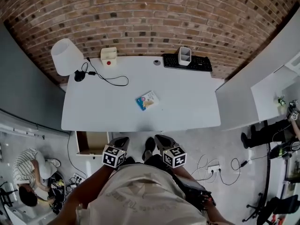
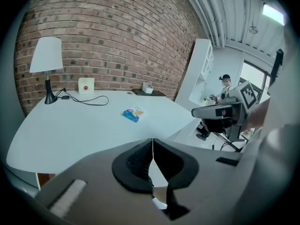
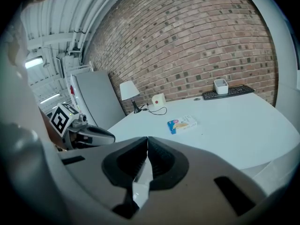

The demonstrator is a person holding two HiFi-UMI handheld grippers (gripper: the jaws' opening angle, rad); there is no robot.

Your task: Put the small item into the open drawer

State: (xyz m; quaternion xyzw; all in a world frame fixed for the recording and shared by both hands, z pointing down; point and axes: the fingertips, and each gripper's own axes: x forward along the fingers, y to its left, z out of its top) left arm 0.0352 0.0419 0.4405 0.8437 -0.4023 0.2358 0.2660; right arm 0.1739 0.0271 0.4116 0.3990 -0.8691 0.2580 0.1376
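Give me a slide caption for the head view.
Left gripper and right gripper, both shut, before a desk with packet; drawer open.

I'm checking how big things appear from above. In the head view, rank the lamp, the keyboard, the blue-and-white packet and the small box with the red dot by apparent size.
1. lamp
2. keyboard
3. packet and box with the red dot: these look about alike, so they are not ranked.
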